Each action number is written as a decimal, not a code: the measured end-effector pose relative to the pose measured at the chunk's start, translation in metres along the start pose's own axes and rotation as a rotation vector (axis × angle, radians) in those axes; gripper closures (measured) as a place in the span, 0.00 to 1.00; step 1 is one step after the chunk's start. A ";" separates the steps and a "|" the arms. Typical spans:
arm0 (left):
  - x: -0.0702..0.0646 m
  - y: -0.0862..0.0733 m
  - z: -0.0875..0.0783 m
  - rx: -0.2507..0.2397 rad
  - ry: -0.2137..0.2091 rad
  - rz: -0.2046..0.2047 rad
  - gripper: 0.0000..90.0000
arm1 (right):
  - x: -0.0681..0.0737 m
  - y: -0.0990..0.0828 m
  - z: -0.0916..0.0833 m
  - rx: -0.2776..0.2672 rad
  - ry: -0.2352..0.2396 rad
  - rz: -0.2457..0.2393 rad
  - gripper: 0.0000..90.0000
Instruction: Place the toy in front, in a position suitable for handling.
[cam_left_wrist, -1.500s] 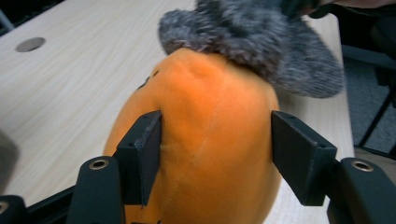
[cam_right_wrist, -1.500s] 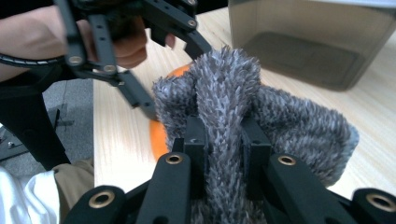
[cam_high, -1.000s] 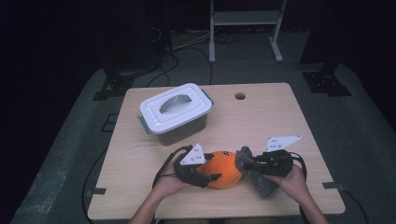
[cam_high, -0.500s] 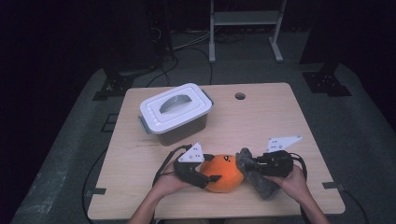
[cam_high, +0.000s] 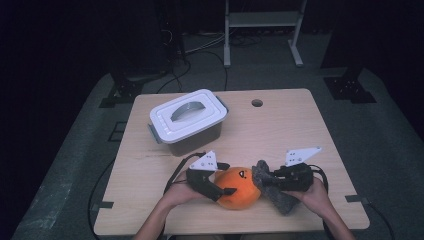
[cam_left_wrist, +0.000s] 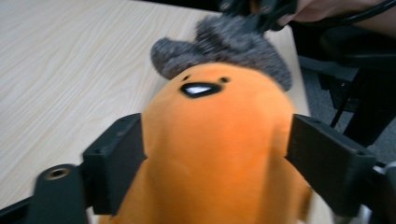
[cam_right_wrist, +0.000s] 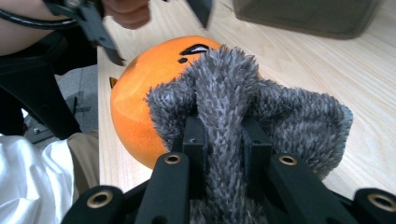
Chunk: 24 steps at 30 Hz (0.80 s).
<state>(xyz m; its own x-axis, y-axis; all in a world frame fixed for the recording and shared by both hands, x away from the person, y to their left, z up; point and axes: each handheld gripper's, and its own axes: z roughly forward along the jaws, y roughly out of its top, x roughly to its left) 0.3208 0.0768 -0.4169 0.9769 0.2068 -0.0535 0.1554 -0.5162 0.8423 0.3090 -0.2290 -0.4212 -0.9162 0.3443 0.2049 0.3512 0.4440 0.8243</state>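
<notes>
On the wooden worktop (cam_high: 300, 130), toward its far left, stands a plastic storage box (cam_high: 187, 122) with a white lid and a grey handle on top; the lid is on, and through the dark translucent wall its contents cannot be made out. Nearer the person, at the front edge, the left gripper (cam_high: 222, 181) straddles the orange plush toy (cam_high: 239, 187); its jaws have just been opening and now stand apart on either side of the round body, which lies between them. In the left gripper view the toy (cam_left_wrist: 215, 154) sits between the two black jaws, with its small black-and-white face pointing away and grey fur behind it. Just to the right, the toy's grey furry part (cam_high: 272, 187) is pinched by the right gripper (cam_high: 267, 181), whose jaws are clamped tight on a fold of the fur, as the right gripper view (cam_right_wrist: 223, 154) shows. The toy rests on the worktop, well apart from the box.
</notes>
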 end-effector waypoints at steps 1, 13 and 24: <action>0.003 -0.001 0.005 0.014 -0.004 -0.022 0.10 | 0.000 0.000 0.000 -0.001 0.005 -0.001 0.84; -0.006 -0.004 0.006 0.016 -0.010 -0.014 0.52 | -0.002 -0.009 -0.003 0.016 0.015 0.012 0.83; -0.007 -0.004 -0.007 0.021 0.029 -0.011 0.51 | -0.006 -0.017 -0.026 0.026 -0.064 0.035 0.84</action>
<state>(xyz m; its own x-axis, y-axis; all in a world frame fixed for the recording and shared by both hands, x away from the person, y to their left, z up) 0.3124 0.0835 -0.4158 0.9705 0.2366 -0.0470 0.1697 -0.5312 0.8301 0.3038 -0.2603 -0.4232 -0.8894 0.4120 0.1982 0.3883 0.4518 0.8032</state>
